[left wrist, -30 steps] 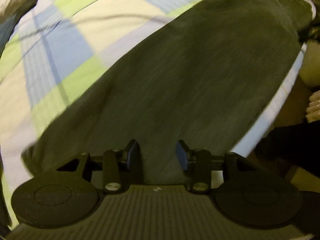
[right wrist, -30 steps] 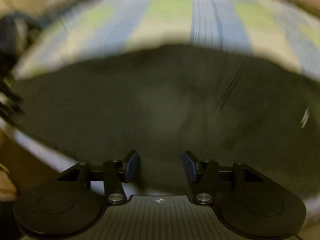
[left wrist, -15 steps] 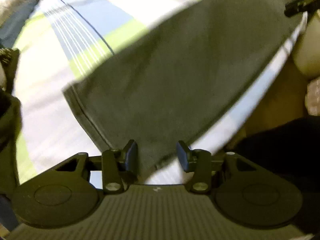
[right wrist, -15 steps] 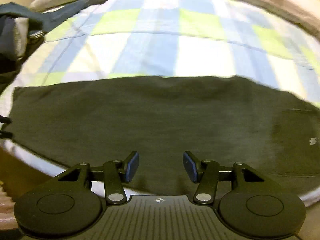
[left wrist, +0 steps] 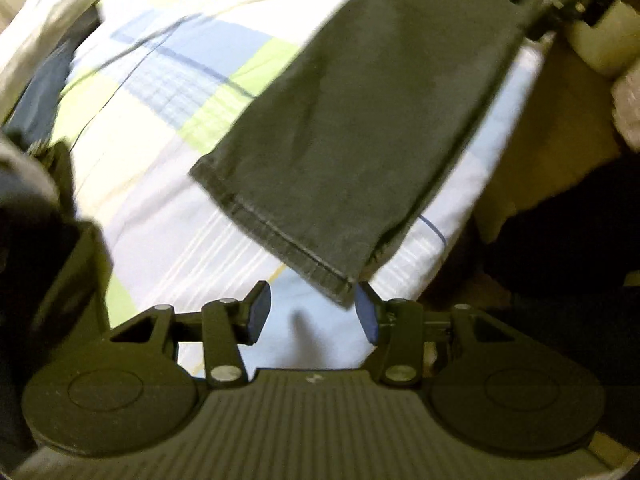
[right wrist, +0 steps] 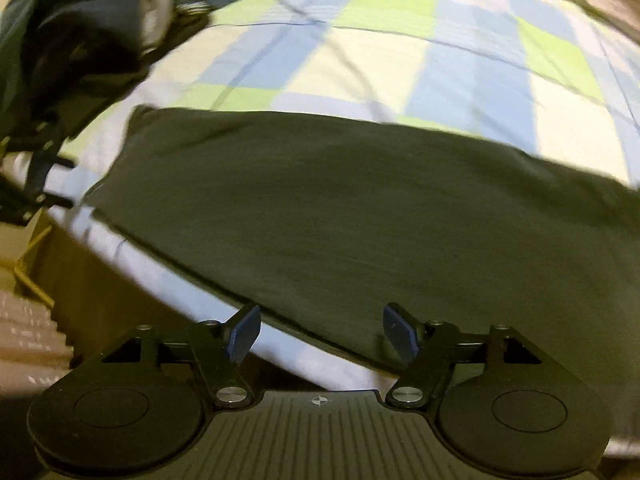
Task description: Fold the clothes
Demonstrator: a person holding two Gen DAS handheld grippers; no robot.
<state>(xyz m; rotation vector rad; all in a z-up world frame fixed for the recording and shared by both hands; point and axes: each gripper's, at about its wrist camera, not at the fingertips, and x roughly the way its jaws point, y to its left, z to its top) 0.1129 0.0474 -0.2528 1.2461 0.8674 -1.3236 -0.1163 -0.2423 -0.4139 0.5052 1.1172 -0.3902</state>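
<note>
Where the trousers (left wrist: 360,120) end in a stitched hem, the left gripper (left wrist: 310,312) is held spread and empty just beyond that corner. The right gripper (right wrist: 320,334) is likewise parted over their near edge, with bare checked sheet (right wrist: 360,60) seen beyond.

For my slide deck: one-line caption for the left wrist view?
Open left tool nears the hemmed corner of dark trousers on a checked bedsheet.

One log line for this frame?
left tool: open, at trouser hem | right tool: open, over trousers' near edge | bedsheet: checked

Dark garment (left wrist: 348,128) cut off top right (right-wrist view blurred), dark clothes pile (right wrist: 80,40) smeared
</note>
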